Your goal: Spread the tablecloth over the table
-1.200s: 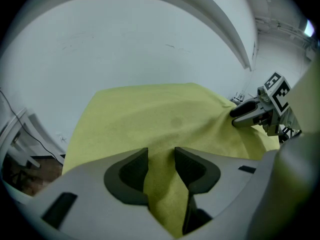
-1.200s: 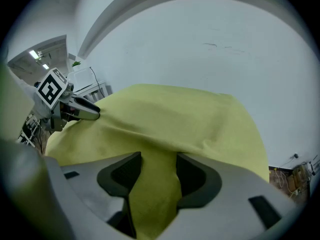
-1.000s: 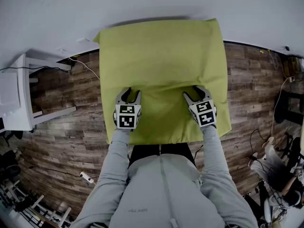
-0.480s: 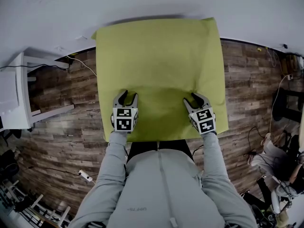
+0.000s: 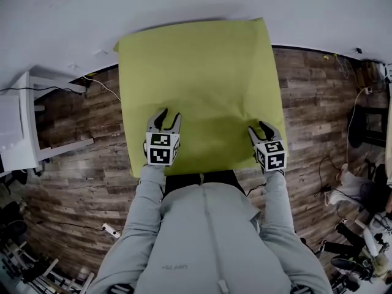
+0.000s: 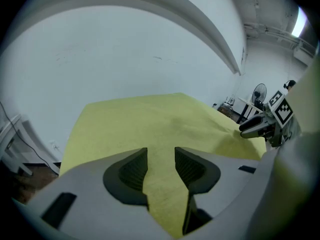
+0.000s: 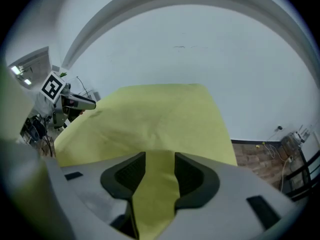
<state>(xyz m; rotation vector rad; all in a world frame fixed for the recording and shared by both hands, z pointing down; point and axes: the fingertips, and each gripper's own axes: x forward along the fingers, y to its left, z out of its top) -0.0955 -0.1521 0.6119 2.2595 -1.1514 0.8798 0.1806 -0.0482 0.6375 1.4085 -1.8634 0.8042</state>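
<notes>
A yellow-green tablecloth (image 5: 196, 84) covers the table, its far edge against the white wall. My left gripper (image 5: 166, 114) is at the cloth's near left edge. In the left gripper view a strip of cloth (image 6: 160, 194) runs down between the jaws of that gripper (image 6: 161, 156), which are shut on it. My right gripper (image 5: 259, 128) sits at the near right corner. Its jaws have just been closing, and in the right gripper view this gripper (image 7: 160, 159) pinches a fold of cloth (image 7: 155, 199). Each gripper shows in the other's view, the right one (image 6: 260, 126) and the left one (image 7: 75, 102).
White shelving (image 5: 18, 127) stands left of the table on the wood floor (image 5: 79, 121). A power strip (image 5: 110, 229) and cables lie near my left side. Black stands and cables (image 5: 367, 121) crowd the right. A fan (image 6: 259, 91) stands farther off.
Both grippers have come back toward me, and the right one has also moved out to the right. The folded-over flap they held has been drawn out, so the cloth now lies flat.
</notes>
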